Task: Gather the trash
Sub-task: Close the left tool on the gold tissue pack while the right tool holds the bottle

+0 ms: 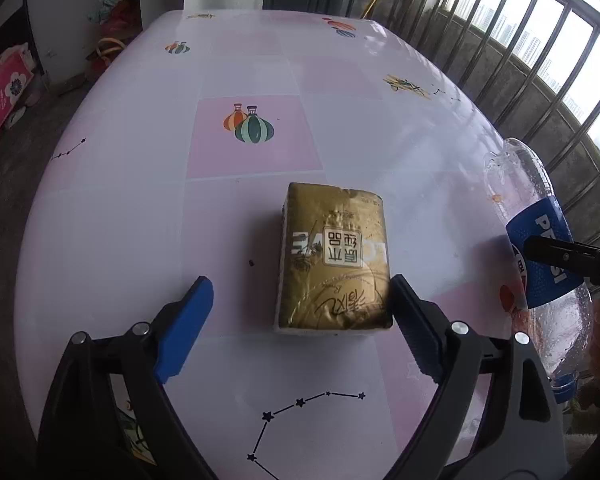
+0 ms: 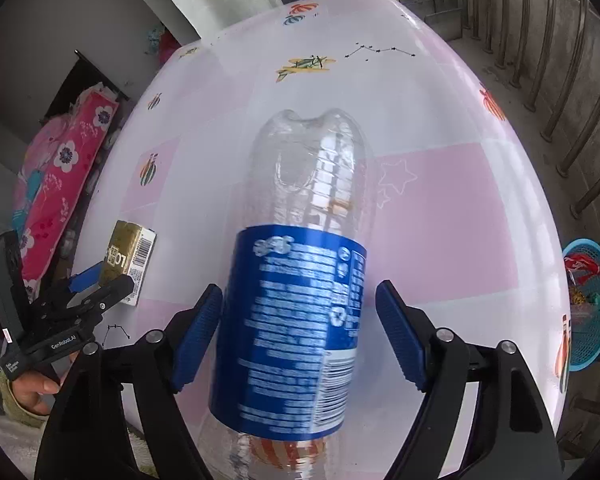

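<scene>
Bench (image 1: 120, 240) in pink-and-white patterned cover, beside barred window (image 1: 540, 52).
Left gripper (image 1: 300, 320) fingers released around gold tissue pack (image 1: 334, 260); right gripper (image 2: 300, 330) fingers spread, flanking clear bottle (image 2: 300, 280) lying on bench; blue basket (image 2: 592, 304) on floor.

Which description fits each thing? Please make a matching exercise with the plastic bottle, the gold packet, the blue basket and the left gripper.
Things:
1. plastic bottle
2. gold packet
3. blue basket
4. left gripper

Descriptions:
A. stands below the table's edge with rubbish inside
B. jaws wide open, one jaw beside the packet
C. lies on the table, between the open jaws of the right gripper
D. lies flat near the middle of the table

Pairs: 1-C, 2-D, 3-A, 4-B
</scene>
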{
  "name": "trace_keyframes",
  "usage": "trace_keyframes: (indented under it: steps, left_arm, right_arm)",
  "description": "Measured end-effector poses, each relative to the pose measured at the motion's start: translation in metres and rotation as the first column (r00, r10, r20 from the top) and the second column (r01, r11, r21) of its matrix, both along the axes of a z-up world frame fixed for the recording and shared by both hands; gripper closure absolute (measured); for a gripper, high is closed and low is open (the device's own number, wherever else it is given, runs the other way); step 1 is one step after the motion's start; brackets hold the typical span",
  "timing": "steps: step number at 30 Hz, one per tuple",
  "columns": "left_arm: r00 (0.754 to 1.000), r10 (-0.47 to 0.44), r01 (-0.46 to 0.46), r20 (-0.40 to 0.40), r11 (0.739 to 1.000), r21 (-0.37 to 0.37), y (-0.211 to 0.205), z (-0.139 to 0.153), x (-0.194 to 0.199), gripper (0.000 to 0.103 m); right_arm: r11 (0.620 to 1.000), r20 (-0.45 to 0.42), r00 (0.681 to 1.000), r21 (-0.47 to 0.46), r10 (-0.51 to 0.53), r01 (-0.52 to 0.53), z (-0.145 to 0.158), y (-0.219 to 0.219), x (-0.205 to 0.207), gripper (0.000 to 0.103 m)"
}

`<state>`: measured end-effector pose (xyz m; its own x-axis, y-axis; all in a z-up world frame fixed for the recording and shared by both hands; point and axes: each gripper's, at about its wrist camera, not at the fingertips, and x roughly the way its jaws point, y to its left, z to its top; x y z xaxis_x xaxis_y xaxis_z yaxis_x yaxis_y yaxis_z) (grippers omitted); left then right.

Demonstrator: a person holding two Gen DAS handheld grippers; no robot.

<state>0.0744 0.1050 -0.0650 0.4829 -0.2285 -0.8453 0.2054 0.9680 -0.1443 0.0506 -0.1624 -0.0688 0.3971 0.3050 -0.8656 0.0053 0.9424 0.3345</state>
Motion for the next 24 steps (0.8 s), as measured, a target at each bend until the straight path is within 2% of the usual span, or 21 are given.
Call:
trace_keyframes:
  steps: [3, 6, 16, 24]
  left_arm:
    - [1.0, -0.015, 0.015, 0.015, 1.0, 0.015, -0.001, -0.002, -0.002, 0.009]
    - [0.999, -0.023, 0.022, 0.032, 0.999, 0.039, -0.003, -0.004, -0.004, 0.009]
    - [0.998, -0.02, 0.013, 0.051, 0.991, 0.134, -0.017, -0.007, -0.005, 0.009]
    - [0.999, 0.0, -0.007, 0.055, 0.991, 0.135, -0.019, -0.007, -0.005, 0.009]
  right_arm:
    - [1.0, 0.0, 1.0, 0.002, -0.004, 0.004, -0.003, 0.003, -0.001, 0.015]
    - [1.0, 0.001, 1.0, 0.009, 0.006, -0.006, -0.005, 0.006, -0.001, 0.006]
    - [1.0, 0.029, 0.999, -0.01, 0.016, -0.016, -0.005, 0.009, -0.005, 0.006]
    - [0.999, 0.019, 0.999, 0.018, 0.031, -0.032, -0.005, 0.004, -0.003, 0.006]
